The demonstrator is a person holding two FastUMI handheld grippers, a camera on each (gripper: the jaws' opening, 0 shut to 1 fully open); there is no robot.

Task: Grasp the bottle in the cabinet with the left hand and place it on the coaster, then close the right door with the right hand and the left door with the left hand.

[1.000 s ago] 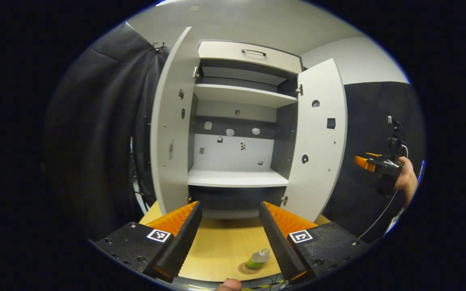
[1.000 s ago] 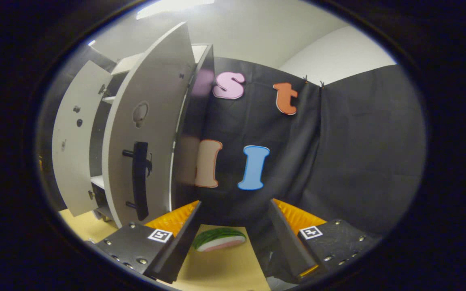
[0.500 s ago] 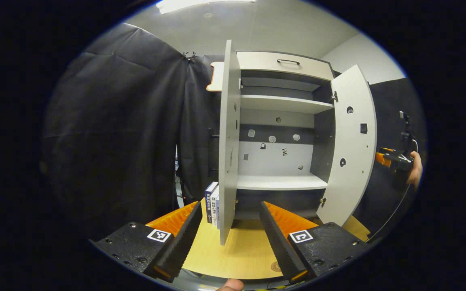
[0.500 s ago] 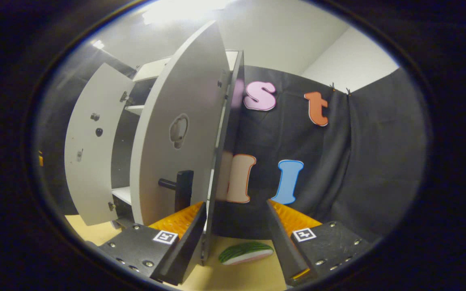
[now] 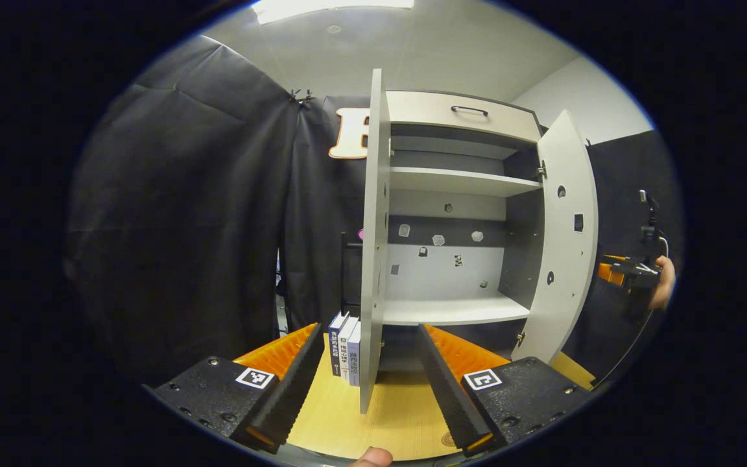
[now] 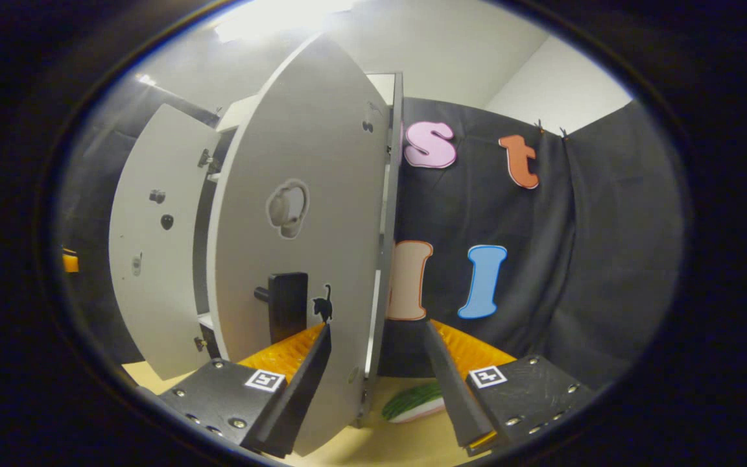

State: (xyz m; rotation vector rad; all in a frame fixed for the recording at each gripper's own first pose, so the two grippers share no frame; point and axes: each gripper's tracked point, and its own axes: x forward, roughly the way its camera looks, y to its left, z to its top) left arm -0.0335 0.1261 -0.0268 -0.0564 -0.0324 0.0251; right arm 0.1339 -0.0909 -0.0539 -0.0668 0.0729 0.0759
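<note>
The pale cabinet (image 5: 458, 117) stands with both doors wide. Its left door (image 5: 371, 240) is edge-on to me in the left gripper view, and the right door (image 5: 563, 240) swings out beyond it. My left gripper (image 5: 367, 389) is open and holds nothing, low over the wooden table. A sliver of the round coaster (image 5: 449, 440) peeks out beside its right finger. In the right gripper view my right gripper (image 6: 377, 389) is open, close against the right door's outer face (image 6: 302, 227), just below the black handle (image 6: 286, 311). Whether it touches the door I cannot tell.
Upright books (image 5: 345, 344) stand on the table (image 5: 341, 415) left of the left door. A watermelon-slice toy (image 6: 412, 402) lies on the table past the right door. The cabinet shelves (image 5: 454, 311) are bare. A hand (image 5: 662, 285) holds the right gripper far right.
The left gripper view has swung left and up, so the bottle on the coaster has slid out of sight. The right gripper has come nearer to the right door's outer face.
</note>
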